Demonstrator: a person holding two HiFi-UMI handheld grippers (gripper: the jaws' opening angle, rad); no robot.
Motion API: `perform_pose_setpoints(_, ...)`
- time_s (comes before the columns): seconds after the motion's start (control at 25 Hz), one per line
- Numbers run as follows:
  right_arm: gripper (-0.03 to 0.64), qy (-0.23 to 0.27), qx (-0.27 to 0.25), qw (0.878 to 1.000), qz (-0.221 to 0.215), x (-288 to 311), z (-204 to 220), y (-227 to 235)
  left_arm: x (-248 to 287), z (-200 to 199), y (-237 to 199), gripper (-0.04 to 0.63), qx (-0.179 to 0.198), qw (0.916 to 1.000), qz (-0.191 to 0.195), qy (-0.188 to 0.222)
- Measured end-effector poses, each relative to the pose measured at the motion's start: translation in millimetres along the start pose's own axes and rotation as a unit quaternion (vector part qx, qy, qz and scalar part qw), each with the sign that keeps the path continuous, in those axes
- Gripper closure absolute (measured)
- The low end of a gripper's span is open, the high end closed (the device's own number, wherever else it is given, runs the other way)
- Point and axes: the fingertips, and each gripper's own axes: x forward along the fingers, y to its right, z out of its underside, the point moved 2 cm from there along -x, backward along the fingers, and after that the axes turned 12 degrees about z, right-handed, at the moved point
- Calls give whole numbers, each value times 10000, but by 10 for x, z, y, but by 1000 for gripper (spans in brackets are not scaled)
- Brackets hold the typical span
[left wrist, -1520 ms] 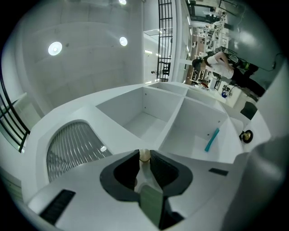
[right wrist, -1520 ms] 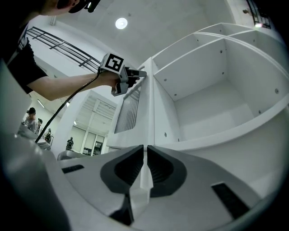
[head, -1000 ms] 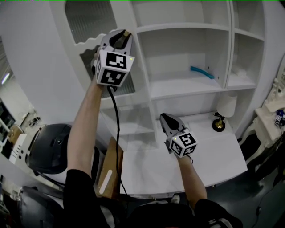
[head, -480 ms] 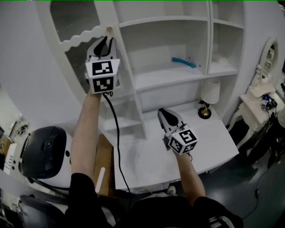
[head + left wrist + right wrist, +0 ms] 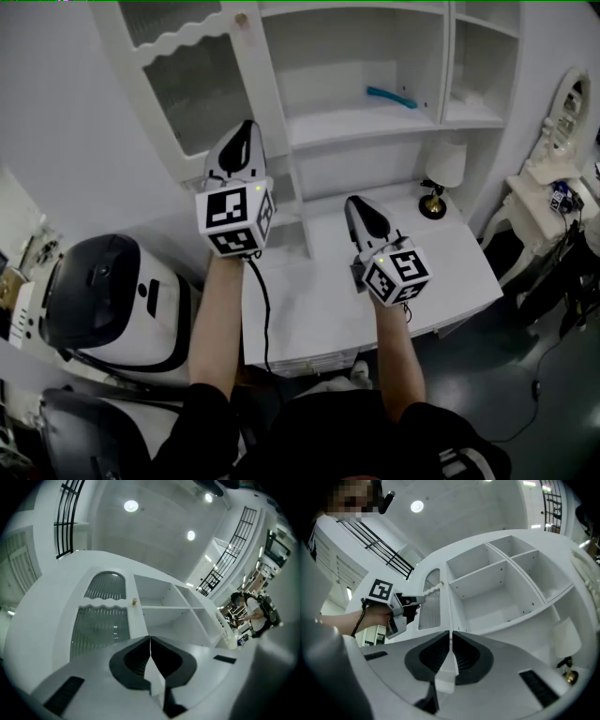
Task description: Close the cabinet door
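Left claw point(image 5: 246, 129) and right claw point(image 5: 355, 202) are both pressed together on nothing, clear of the cabinet door point(image 5: 202, 84) at upper left, which looks flush beside the open shelves point(image 5: 375, 122), so closing seems done.

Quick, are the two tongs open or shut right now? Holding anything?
Left tongs: closed, holding nothing.
Right tongs: closed, holding nothing.

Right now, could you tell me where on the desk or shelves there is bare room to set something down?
The desktop is bare between the right gripper and the table lamp. The shelf left of the blue object is free too. It is crowded at the desk's left, where the left gripper hangs by the closed cabinet door.
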Motion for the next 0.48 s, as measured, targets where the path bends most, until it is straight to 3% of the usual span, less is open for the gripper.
perform_pose_setpoints(0.32, 580, -155, -114, 9996, 183, -295, 77, -185, -729, 590, 534, 583, -880, 9957, 133, -270)
perform_pose_setpoints(0.48, 578, -354, -283, 9986, 275, -381, 199, -279, -1037, 897, 809, 583, -1119, 9924, 142, -495)
